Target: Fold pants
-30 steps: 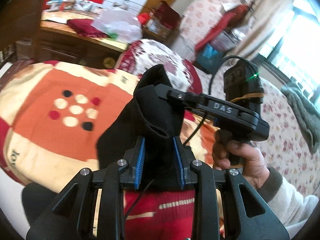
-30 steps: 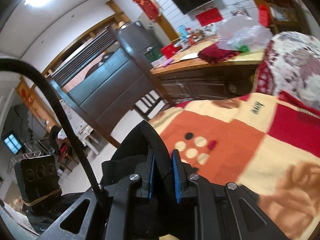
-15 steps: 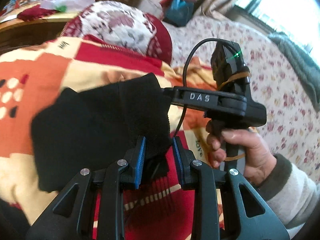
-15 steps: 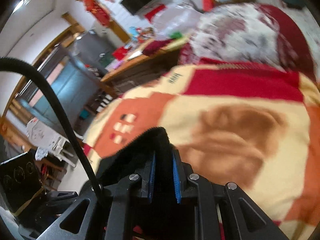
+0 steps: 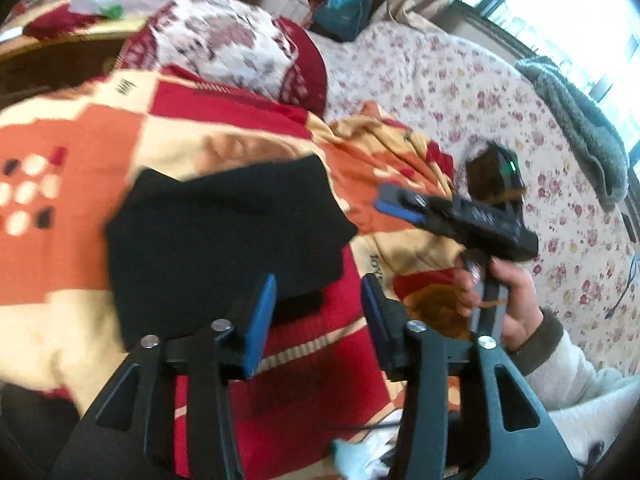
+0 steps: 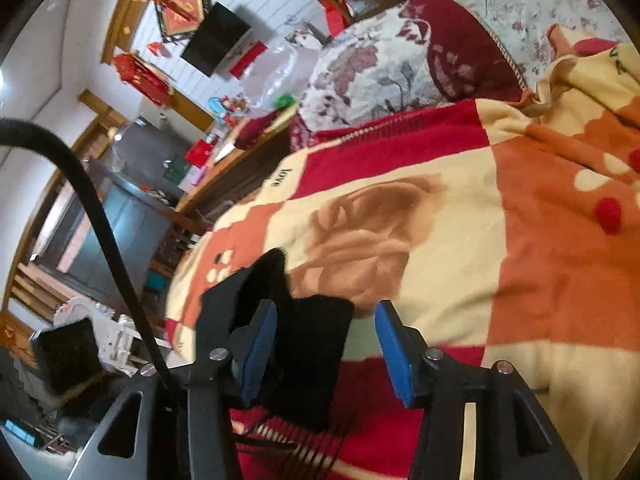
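On the bed, spread over a patchwork blanket (image 5: pixel 76 132) of orange, cream and red squares, the black pants (image 5: pixel 224 224) lie folded into a flat block at the left centre of the left wrist view. Just below them the left gripper (image 5: pixel 318 312) has its blue-padded fingers (image 5: pixel 260 320) apart and opening — the near edge of the pants sits by the left pad, but neither pad presses on the cloth. Right of the pants, the right gripper (image 5: pixel 394 204) hangs above the blanket, held by a hand (image 5: pixel 508 300) in a pale sleeve, with a flowered sheet (image 5: pixel 460 80) behind it. From the right wrist view, a corner of the pants (image 6: pixel 308 352) lies between the right gripper's (image 6: pixel 326 354) fingers (image 6: pixel 394 352) — these too are apart and opening, not pinching the cloth. A patterned pillow (image 6: pixel 384 68) rests at the upper centre.
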Demonstrator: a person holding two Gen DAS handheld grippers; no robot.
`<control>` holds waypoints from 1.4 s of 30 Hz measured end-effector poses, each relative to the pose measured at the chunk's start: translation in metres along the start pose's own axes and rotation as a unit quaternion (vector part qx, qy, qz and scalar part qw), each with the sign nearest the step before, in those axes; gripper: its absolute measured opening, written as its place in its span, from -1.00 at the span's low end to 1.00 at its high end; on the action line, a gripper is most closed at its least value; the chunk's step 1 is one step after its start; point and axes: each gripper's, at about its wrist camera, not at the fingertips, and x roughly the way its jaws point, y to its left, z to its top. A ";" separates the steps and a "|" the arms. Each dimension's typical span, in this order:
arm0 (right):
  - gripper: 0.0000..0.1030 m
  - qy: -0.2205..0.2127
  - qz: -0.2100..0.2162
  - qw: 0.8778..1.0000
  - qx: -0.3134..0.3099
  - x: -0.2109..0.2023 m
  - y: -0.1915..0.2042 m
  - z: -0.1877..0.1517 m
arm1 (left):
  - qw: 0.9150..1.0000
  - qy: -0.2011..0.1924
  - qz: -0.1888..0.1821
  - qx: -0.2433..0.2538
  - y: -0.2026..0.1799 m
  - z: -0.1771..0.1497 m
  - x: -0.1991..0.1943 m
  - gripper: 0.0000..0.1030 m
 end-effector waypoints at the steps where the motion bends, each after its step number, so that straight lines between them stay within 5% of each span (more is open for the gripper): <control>1: 0.05 -0.001 0.004 1.000 -0.005 -0.004 0.004 -0.003 | 1.000 -0.009 0.010 0.002 0.004 0.002 -0.010 -0.03; 3: 0.25 0.010 0.006 1.000 -0.019 -0.006 0.015 -0.012 | 0.999 -0.024 0.033 0.005 0.014 0.005 -0.022 0.09; 6: 0.30 0.012 -0.011 0.998 -0.057 -0.001 0.039 -0.021 | 0.997 -0.033 0.073 -0.003 0.034 0.014 -0.028 0.09; 15: 0.29 0.010 -0.019 0.985 -0.174 0.022 0.084 -0.026 | 0.997 -0.018 0.075 -0.025 0.060 0.015 -0.008 0.09; 23: 0.03 0.064 -0.041 0.967 -0.243 0.061 0.089 -0.029 | 0.994 -0.031 0.092 -0.040 0.076 0.024 -0.001 0.09; 26: -0.04 0.083 -0.041 0.970 -0.225 0.073 0.081 -0.030 | 0.994 -0.031 0.100 -0.041 0.082 0.031 0.005 0.09; 29: -0.62 0.102 -0.025 0.972 -0.212 0.077 0.076 -0.038 | 0.993 -0.032 0.108 -0.039 0.089 0.043 0.012 0.09; 32: -0.79 0.091 -0.029 0.970 -0.224 0.067 0.080 -0.047 | 0.991 -0.029 0.129 -0.026 0.093 0.056 0.020 0.09; 37: -0.84 0.084 -0.029 0.980 -0.179 0.054 0.067 -0.059 | 0.992 -0.012 0.124 -0.009 0.097 0.069 0.039 0.09; 42: -0.84 0.089 -0.024 0.990 -0.103 0.059 0.033 -0.064 | 0.983 0.018 0.177 0.040 0.098 0.071 0.065 0.09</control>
